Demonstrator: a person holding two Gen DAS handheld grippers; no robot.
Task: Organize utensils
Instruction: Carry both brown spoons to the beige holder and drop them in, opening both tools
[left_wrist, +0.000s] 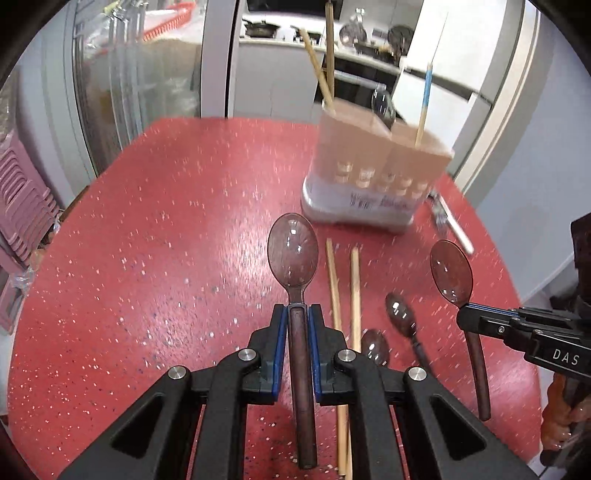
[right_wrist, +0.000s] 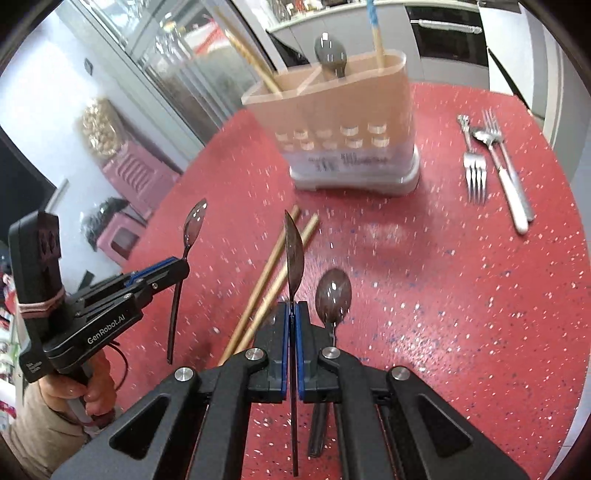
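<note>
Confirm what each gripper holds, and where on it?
Left gripper: brown spoon, clamped at the neck just below the bowl. Right gripper: second brown spoon, also gripped near the neck, bowl edge-on.

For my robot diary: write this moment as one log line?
left gripper: shut on translucent brown plastic spoon | right gripper: shut on second brown spoon | beige utensil caddy: ahead

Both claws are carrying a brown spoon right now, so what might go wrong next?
The right claw pinches its spoon edge-on, so it may twist or slip. The left claw holds its spoon near the bowl, leaving a long handle that could snag the holder, which is already crowded by chopsticks.
</note>
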